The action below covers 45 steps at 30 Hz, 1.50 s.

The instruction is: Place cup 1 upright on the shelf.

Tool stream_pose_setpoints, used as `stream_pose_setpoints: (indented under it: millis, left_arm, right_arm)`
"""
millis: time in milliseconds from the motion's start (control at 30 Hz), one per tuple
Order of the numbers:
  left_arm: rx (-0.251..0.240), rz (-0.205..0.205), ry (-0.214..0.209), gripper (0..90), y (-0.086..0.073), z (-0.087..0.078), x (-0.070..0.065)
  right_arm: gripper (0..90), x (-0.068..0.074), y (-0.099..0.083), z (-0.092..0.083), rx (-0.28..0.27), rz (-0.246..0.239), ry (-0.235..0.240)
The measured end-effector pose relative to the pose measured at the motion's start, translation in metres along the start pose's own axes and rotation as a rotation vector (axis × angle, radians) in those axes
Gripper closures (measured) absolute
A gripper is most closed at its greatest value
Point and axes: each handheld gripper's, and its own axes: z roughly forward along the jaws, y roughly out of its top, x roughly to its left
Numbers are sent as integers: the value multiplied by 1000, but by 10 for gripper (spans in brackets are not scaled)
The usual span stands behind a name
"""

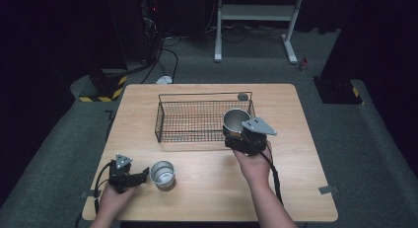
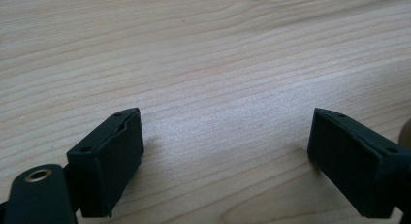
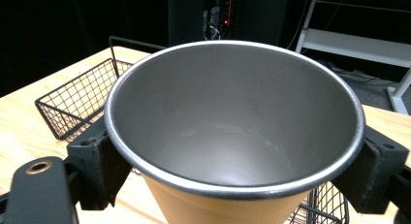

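Two metal cups are on hand, one wire basket, and two grippers. One cup stands upright on the tabletop near the front edge, just beside the left gripper. The held cup is up off the wood at the basket's right end, its mouth tilted toward the camera in the high view.

The right gripper is clamped on the held cup: in the right gripper view its two black pads press the cup's tan outer wall from either side, just under the bright rim, and the grey inside of the cup is bare. A hand carries that gripper from below, its cable trailing back along the forearm.

The left gripper lies low over the tabletop, jaws pointing toward the standing cup. In the left gripper view its jaws stand well apart with only wood grain between them; they grip nothing.

The tabletop is pale wood with rounded corners. The basket is black, rectangular and sits toward the far middle. Around the table lies grey carpet; beyond it the room is dark, with a white frame, cables and a yellow-and-black striped block on the floor.
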Motion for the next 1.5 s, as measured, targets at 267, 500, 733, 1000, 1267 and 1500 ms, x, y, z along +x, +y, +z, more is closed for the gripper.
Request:
stream_pose_setpoints:
  millis: [267, 500, 733, 1000, 1267, 1500]
  left_arm:
    - [0, 0, 0, 132, 0, 0, 0]
    - [0, 0, 0, 132, 0, 0, 0]
    - [0, 0, 0, 132, 0, 0, 0]
    - [1, 0, 0, 132, 0, 0, 0]
    - [0, 0, 0, 132, 0, 0, 0]
    - [0, 0, 0, 132, 0, 0, 0]
  right_arm:
    - [133, -1, 2, 5, 2, 10, -1]
    - [133, -2, 7, 9, 3, 9, -5]
    - [133, -1, 13, 13, -6, 7, -6]
    - [133, 0, 18, 18, -1, 0, -8]
    - [133, 1, 22, 24, 1, -6, -10]
    - [133, 2, 25, 29, 4, -6, -11]
